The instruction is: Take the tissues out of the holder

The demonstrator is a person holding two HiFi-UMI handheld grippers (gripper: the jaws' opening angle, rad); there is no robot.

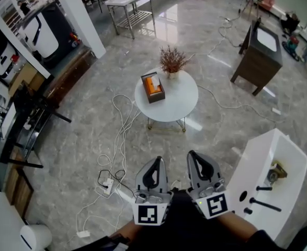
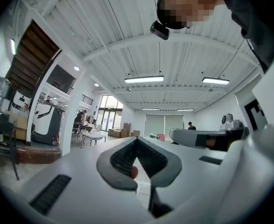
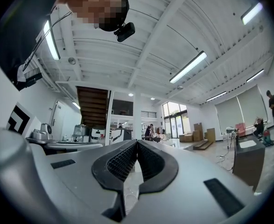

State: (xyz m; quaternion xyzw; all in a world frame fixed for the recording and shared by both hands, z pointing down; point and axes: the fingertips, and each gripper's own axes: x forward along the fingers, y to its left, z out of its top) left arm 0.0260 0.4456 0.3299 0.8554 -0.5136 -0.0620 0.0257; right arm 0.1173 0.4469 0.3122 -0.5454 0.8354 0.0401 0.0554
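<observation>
A dark brown tissue holder [image 1: 152, 94] with an orange tissue pack [image 1: 152, 83] in it stands on the left part of a small round white table [image 1: 180, 101], far ahead in the head view. Both grippers are held low and close to the person's body, well short of the table. The left gripper [image 1: 156, 161] [image 2: 137, 141] is shut with nothing between its pads. The right gripper [image 1: 193, 155] [image 3: 137, 143] is also shut and empty. Both gripper views look up across the room and ceiling; neither shows the holder.
A dried plant in a pot [image 1: 172, 62] stands at the table's far edge. Cables [image 1: 119, 140] and a power strip [image 1: 106, 185] lie on the floor between me and the table. A white basin unit [image 1: 271, 163] is at the right, a dark cabinet [image 1: 260, 56] beyond it.
</observation>
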